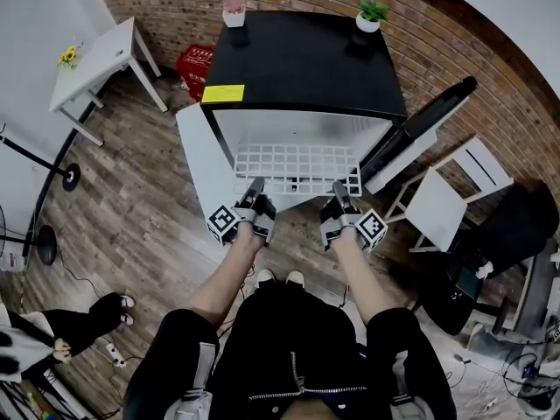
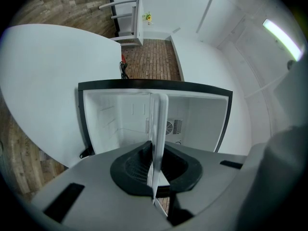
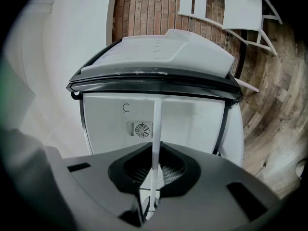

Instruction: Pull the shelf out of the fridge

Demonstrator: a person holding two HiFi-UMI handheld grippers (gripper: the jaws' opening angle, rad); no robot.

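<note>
A small black fridge (image 1: pixel 302 64) stands open in the head view, its white inside facing me. The white wire shelf (image 1: pixel 296 170) sticks partway out of the opening, roughly level. My left gripper (image 1: pixel 255 192) is shut on the shelf's front edge near its left end. My right gripper (image 1: pixel 341 194) is shut on the same edge near its right end. In the left gripper view the shelf (image 2: pixel 158 129) shows edge-on as a thin white strip pinched between the jaws. The right gripper view shows the shelf (image 3: pixel 156 134) the same way, with the fridge's back wall and fan grille behind.
The fridge door (image 1: pixel 199 169) hangs open to the left of my left gripper. A white folding chair (image 1: pixel 451 195) stands at the right, a white table (image 1: pixel 92 64) at far left, a red crate (image 1: pixel 194 66) behind the door. Two small potted plants (image 1: pixel 372 16) sit on the fridge top.
</note>
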